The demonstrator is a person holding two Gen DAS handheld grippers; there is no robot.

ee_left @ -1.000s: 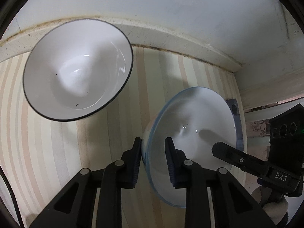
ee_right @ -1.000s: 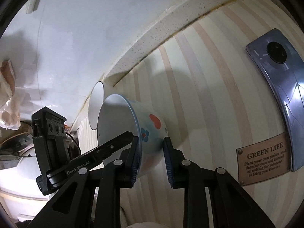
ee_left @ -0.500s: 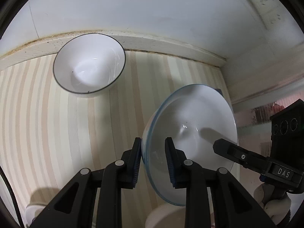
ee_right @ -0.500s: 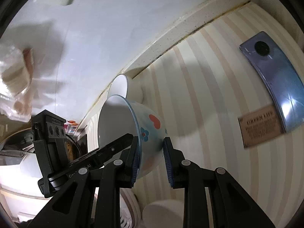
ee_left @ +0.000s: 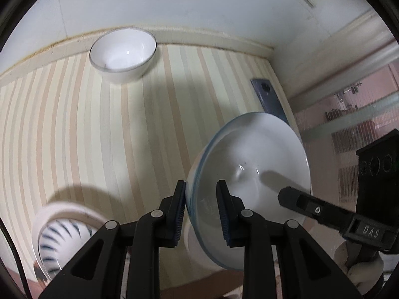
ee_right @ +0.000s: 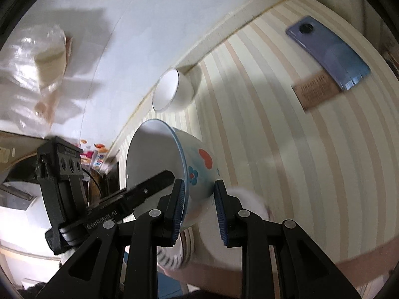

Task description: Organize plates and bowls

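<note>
— Gripping anything with your left gripper (ee_left: 200, 206)?
— Yes, your jaws are pinched on the rim of the blue-rimmed bowl (ee_left: 254, 174), tilted above the striped table (ee_left: 99, 137).
— And your right gripper (ee_right: 199, 206)?
— Clamped nearly closed on the same bowl's opposite wall, by the painted heart.
— Other dishes?
— Your white bowl (ee_left: 123, 54) sits by the wall; a striped plate (ee_left: 57, 239) lies near the table's front edge.

Both wrist views close, angled down; share striped table (ee_left: 99, 129), white bowl (ee_left: 123, 57)
</note>
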